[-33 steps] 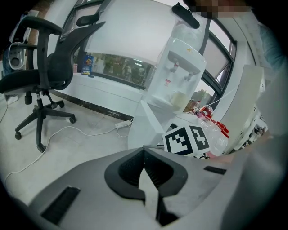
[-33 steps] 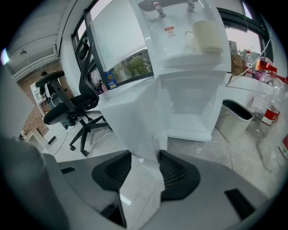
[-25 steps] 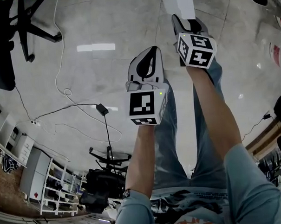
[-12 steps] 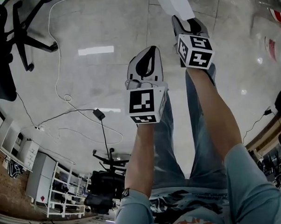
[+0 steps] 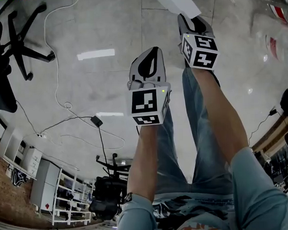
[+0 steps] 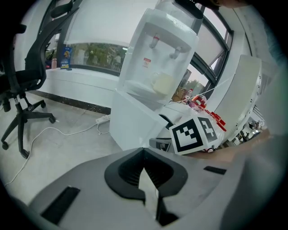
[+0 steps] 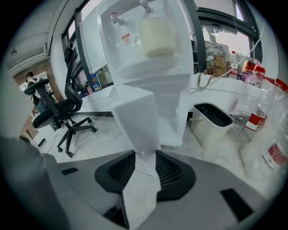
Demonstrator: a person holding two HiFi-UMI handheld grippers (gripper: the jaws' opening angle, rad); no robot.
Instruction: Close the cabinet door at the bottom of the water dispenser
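The white water dispenser point(image 6: 157, 67) point(image 7: 148, 63) stands ahead with its bottom cabinet door point(image 7: 137, 121) point(image 6: 135, 123) swung open toward me. In the head view the door's edge point(image 5: 177, 2) shows at the top, right at the tip of my right gripper point(image 5: 191, 20). In the right gripper view the door's lower edge runs down between the jaws of the right gripper point(image 7: 143, 157), which are closing around it. My left gripper point(image 5: 152, 52) point(image 6: 144, 155) hangs to the left and slightly behind, shut and holding nothing.
A black office chair point(image 5: 17, 46) point(image 6: 27, 90) stands left, with cables point(image 5: 62, 92) and a power strip point(image 6: 102, 119) on the floor. A beige bin point(image 7: 211, 121) and plastic bottles point(image 7: 256, 103) lie right of the dispenser. The person's legs point(image 5: 183, 148) are below the grippers.
Both grippers have moved forward toward the dispenser. The chair and cables have slid across the head view, and the door's edge now sits closer to the right gripper's tip.
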